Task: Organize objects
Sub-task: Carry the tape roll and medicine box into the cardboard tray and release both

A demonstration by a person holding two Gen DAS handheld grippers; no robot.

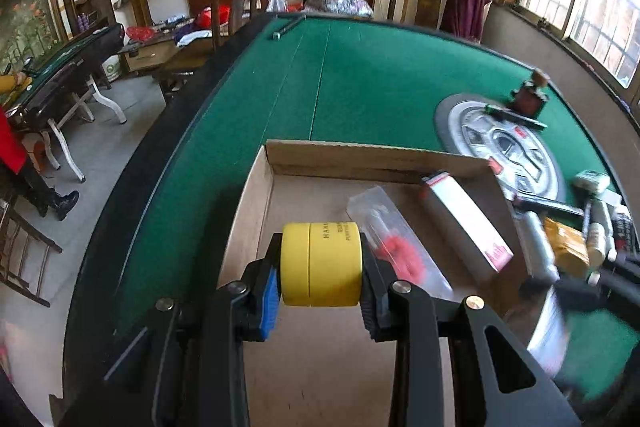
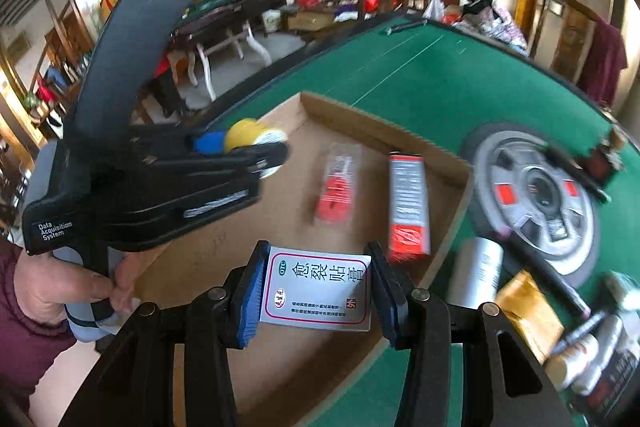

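Note:
My left gripper (image 1: pixel 320 267) is shut on a yellow round jar (image 1: pixel 320 263), held above the open cardboard box (image 1: pixel 256 203). The same jar (image 2: pixel 248 133) shows in the right wrist view at the tip of the left gripper (image 2: pixel 244 147). My right gripper (image 2: pixel 316 287) is shut on a white medicine box with Chinese print (image 2: pixel 318 289), over the near edge of the cardboard box (image 2: pixel 208 243). Inside lie a clear packet with red contents (image 1: pixel 396 243) (image 2: pixel 336 187) and a long white and red carton (image 1: pixel 468 223) (image 2: pixel 408 203).
The green felt table (image 1: pixel 360 83) carries a round grey centre panel (image 1: pixel 508 143) (image 2: pixel 536 195). Several small bottles, tubes and a yellow packet (image 2: pixel 528 311) lie at the right of the box. A person's hand (image 2: pixel 68 283) holds the left gripper. Chairs and another table stand beyond.

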